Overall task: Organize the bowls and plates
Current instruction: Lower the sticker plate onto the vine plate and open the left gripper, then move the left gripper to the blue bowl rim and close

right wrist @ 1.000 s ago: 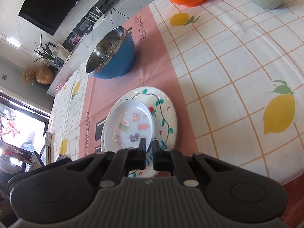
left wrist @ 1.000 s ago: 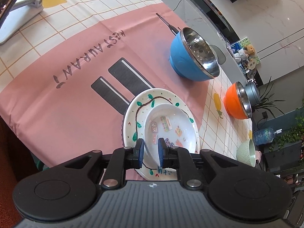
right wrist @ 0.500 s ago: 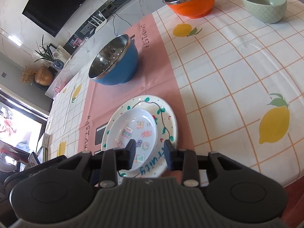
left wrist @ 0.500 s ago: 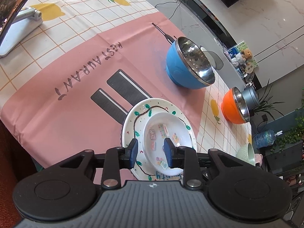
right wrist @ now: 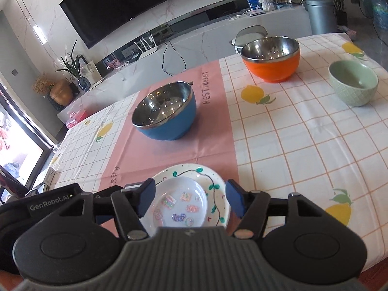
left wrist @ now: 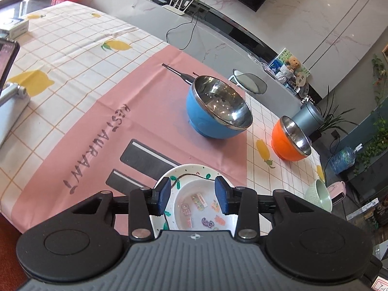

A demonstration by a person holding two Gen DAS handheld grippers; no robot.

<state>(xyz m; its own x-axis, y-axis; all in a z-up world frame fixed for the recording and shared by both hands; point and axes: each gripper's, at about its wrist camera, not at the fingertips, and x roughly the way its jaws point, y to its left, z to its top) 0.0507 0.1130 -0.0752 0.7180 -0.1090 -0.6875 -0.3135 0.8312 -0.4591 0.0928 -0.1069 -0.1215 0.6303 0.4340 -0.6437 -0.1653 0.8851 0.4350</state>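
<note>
Living-room tabletop [right wrist: 291, 145] under lemon-print cloth. Small sticker plate [right wrist: 180, 203] nested on vine-painted plate [right wrist: 215, 181], lower centre. Left tool [left wrist: 194, 195] and right tool [right wrist: 190, 200] just opened, empty, clear of both. Stacking done; next, blue bowl [right wrist: 165, 111] at centre needing a wide grasp.

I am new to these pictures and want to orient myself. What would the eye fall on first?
Probably the blue bowl with its shiny steel inside, standing on the pink cloth mid-table. Next, the two stacked plates at the near edge, a small sticker-covered one resting in a larger vine-painted one. The orange bowl and green bowl stand farther right.
</note>
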